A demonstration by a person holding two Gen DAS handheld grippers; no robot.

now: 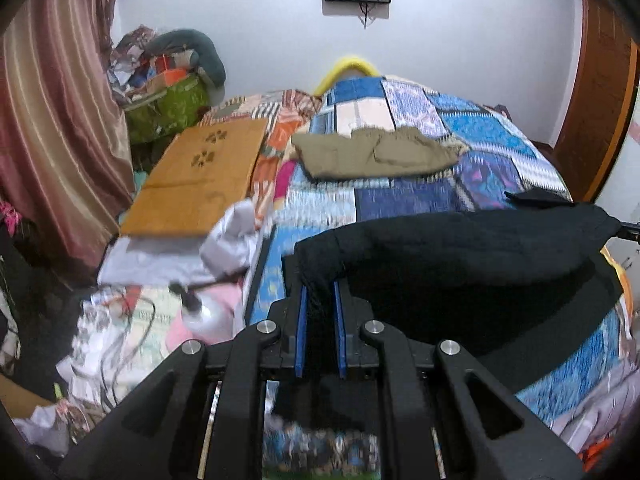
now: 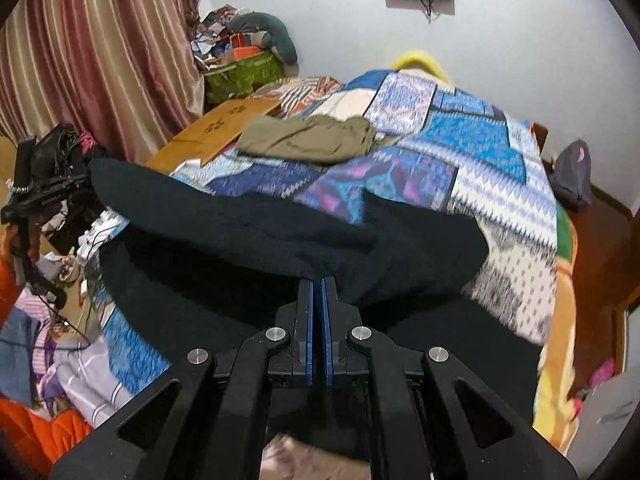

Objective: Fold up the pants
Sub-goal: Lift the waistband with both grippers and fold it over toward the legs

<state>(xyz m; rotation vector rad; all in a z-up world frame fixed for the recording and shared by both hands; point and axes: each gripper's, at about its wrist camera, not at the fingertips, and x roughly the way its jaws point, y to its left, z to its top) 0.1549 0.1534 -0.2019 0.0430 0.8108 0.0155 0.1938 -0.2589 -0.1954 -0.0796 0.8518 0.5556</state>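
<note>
**Pants pinched in both my grippers above the bed**

Jaws of my left gripper (image 1: 320, 292) stand only slightly apart, clamped on a bunched edge of the black pants (image 1: 460, 248). My right gripper (image 2: 319, 292) is pressed fully closed on the same dark cloth (image 2: 280, 240), which hangs stretched between the two over the patchwork bedspread (image 2: 460, 152). Folded khaki trousers (image 1: 372, 152) lie farther up the bed beside a wooden board (image 1: 200, 176). Only the right view shows a dark bag (image 2: 572, 176) past the bed's far side; only the left shows a white bottle (image 1: 208, 312).
</note>
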